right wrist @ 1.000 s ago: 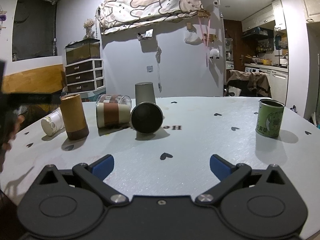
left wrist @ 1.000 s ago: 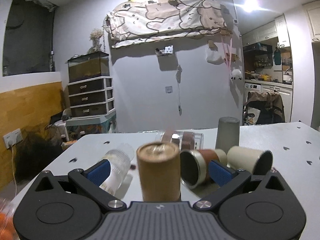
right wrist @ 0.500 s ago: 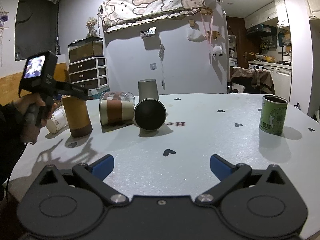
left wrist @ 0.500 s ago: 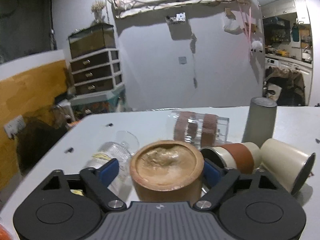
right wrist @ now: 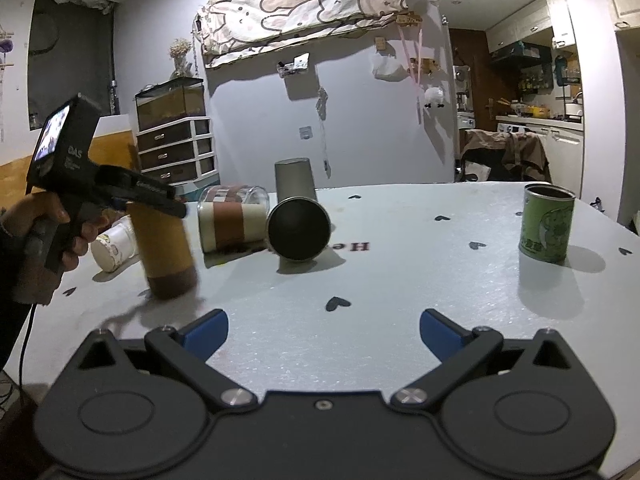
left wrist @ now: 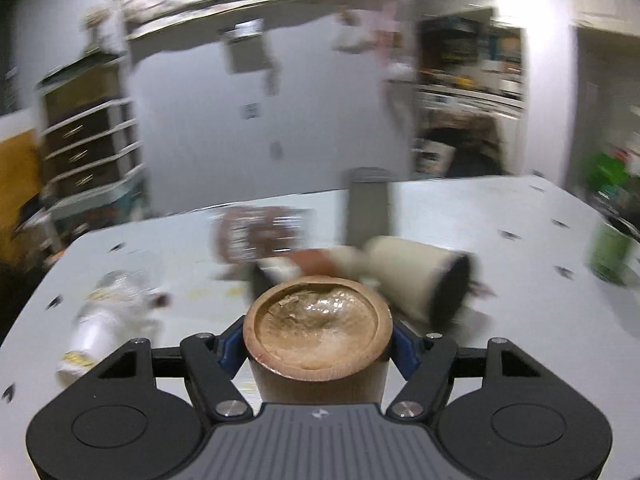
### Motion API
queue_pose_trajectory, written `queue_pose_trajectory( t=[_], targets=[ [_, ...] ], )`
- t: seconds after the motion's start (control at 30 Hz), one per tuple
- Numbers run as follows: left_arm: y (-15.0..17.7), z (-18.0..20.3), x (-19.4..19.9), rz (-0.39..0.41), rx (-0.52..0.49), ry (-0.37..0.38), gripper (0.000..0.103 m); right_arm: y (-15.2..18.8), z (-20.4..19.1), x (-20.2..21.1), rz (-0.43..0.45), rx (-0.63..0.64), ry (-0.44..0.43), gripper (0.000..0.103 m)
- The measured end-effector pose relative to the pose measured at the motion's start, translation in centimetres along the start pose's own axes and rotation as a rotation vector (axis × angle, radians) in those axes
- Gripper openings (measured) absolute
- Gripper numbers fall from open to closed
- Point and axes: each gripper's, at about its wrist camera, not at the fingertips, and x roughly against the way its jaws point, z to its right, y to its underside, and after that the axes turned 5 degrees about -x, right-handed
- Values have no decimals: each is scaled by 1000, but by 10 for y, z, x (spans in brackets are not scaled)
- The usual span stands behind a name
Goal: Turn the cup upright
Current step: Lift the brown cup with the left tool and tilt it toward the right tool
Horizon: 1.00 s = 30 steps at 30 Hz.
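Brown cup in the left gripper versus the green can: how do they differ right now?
The brown cup stands base-up, tilted; the green can stands straight with its mouth up. The left gripper is clamped on the cup; nothing touches the can. The cup is plain, the can printed. Both are cylinders on the table.

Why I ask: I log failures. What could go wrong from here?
The left tool pinches the brown cup only near its upturned base, so it may slip or pivot when turned. The lying cream cup and clear cup sit close on either side; the swinging body could knock them rolling.
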Motion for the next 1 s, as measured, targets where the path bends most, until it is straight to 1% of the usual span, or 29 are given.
queue_pose_trajectory(
  t=[0.1, 0.13, 0.17, 0.2, 0.23, 0.27, 0.3, 0.37, 0.43, 0.5, 0.57, 0.7, 0.73, 0.77, 0.83, 1.0],
  targets=[
    [0, 35, 8, 17, -58, 106, 71, 2, -4, -2, -13, 8, -21, 101],
    [0, 45, 9, 23, -69, 145, 71, 2, -5, -2, -20, 9, -31, 96],
    [0, 57, 10, 35, -78, 184, 71, 3, -6, -3, -28, 11, -43, 88],
    [0, 65, 10, 45, -82, 212, 71, 4, -8, -2, -36, 14, -58, 85],
    [-1, 74, 9, 52, -84, 232, 71, 6, -11, -3, -44, 19, -77, 77],
    [-1, 83, 8, 59, -86, 252, 71, 7, -13, -4, -51, 25, -96, 65],
    [-3, 88, 7, 61, -86, 269, 71, 9, -16, -4, -61, 28, -120, 58],
    [-2, 100, 4, 62, -82, 311, 71, 11, -20, -10, -88, 33, -172, 29],
    [-1, 107, 5, 65, -82, 344, 71, 14, -25, -17, -125, 33, -221, 11],
    [1, 111, 8, 74, -90, 363, 71, 17, -30, -25, -132, 45, -227, 10],
    [4, 110, 12, 75, -85, 386, 71, 20, -32, -34, -131, 48, -202, 9],
    [13, 99, 24, 80, -70, 421, 71, 21, -26, -47, -121, 1, -138, 8],
    [17, 95, 30, 82, -65, 428, 71, 21, -24, -50, -124, -12, -127, 3],
    [21, 90, 35, 79, -59, 442, 71, 20, -21, -51, -131, -26, -132, 1],
    [30, 83, 44, 65, -49, 464, 71, 21, -21, -51, -132, -27, -124, 1],
    [60, 80, 60, 45, -75, 435, 71, 22, -17, -46, -141, -40, -100, 3]
  ],
)
